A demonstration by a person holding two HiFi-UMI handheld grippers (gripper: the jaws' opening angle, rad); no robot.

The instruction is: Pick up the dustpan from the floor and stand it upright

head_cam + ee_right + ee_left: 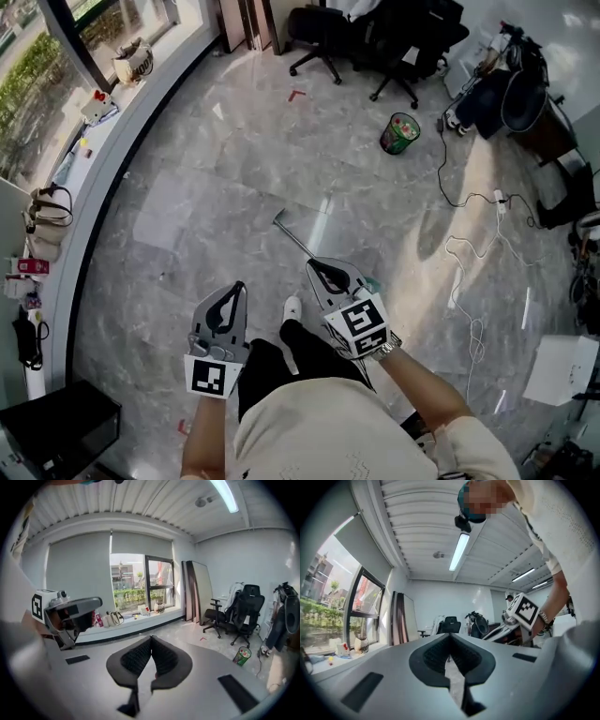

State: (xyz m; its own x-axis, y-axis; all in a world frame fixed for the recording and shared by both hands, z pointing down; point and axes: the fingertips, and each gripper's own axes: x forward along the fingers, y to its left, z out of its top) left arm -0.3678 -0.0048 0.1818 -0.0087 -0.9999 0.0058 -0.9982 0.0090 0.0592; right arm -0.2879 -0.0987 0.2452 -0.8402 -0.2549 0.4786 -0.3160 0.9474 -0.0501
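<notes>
Dustpan: flat on the floor, thin handle slanting to upper left, pan end largely hidden behind right hand-held gripper; not yet lifted.
Left hand-held gripper: jaws together, empty; held level, apart from the handle.
Right hand-held gripper: jaws together, empty; tipped down above the handle's near end, probably lined up for the grasp.
Next: jaws to part first.

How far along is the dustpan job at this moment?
Done: nothing yet. The dustpan lies flat on the floor, its pan end mostly hidden behind the right tongs. In hand: nothing. The left tongs and the right tongs are both shut and empty, held above the floor. Left to do: open, grip the dustpan, lift it and stand it upright.
</notes>
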